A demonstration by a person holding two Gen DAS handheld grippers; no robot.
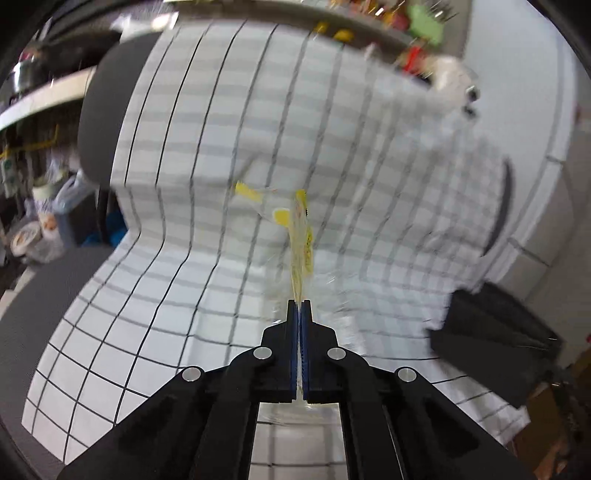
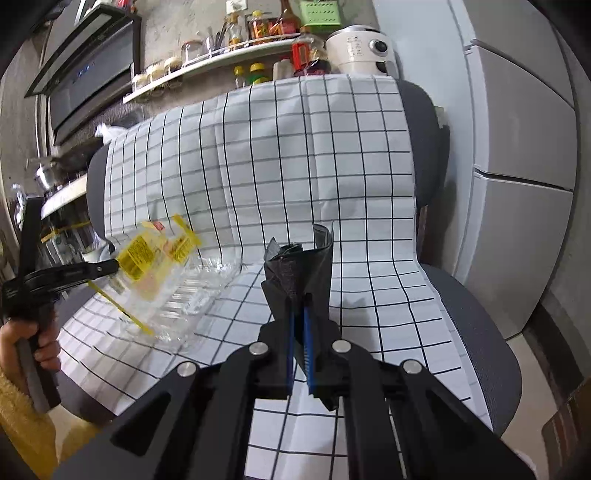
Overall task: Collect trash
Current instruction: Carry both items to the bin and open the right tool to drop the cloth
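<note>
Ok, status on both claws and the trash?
Left claw shut on clear plastic tray, lifted off checked cloth. Right claw shut on black bag. Nothing blocking.

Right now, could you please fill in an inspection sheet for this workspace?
Surface: checked cloth draped over a grey chair.
Job's things: clear plastic tray with yellow labels, lifted at one edge; black trash bag.
Clutter: nothing seen on the cloth.
Grippers: left claw shut on the tray; right claw shut on the bag.
Cables: nothing seen.
Surroundings: shelf of bottles, white cooker, fridge.
</note>
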